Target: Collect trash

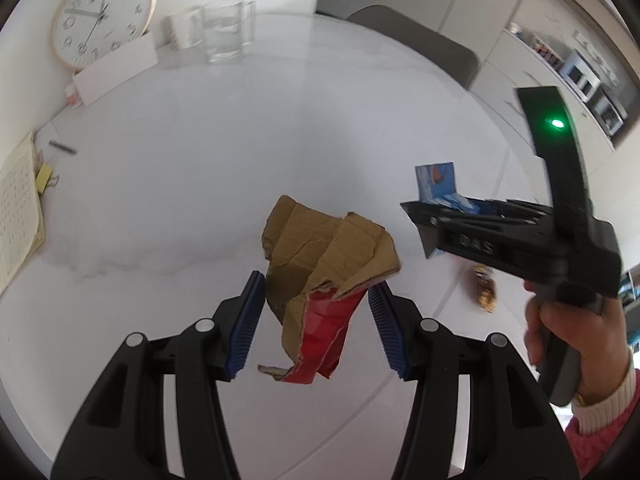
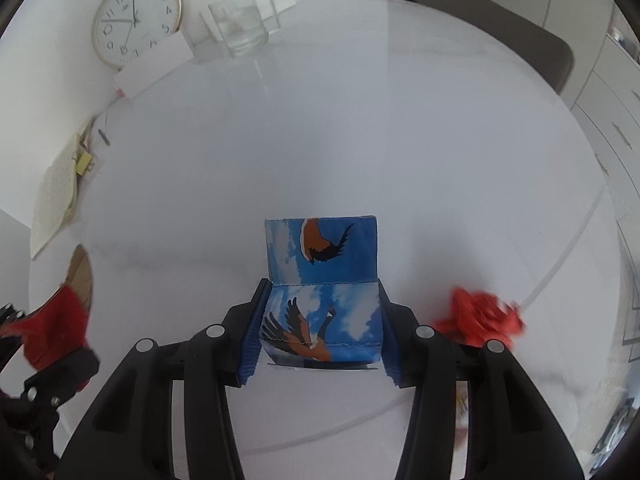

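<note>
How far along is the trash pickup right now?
In hand: the left gripper holds the torn brown-and-red cardboard piece, and the right gripper has its pads against the blue bird-printed carton. Left: the crumpled red wrapper on the white table. No bin shows, so nothing looks binned yet.

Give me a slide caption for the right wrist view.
Right gripper closing its fingers on a blue bird-print box on the white table.

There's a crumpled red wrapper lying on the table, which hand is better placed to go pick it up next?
Right, probably. The crumpled red wrapper lies just beside the right gripper, though its pads press the blue bird box. The left gripper is shut on torn cardboard.
</note>
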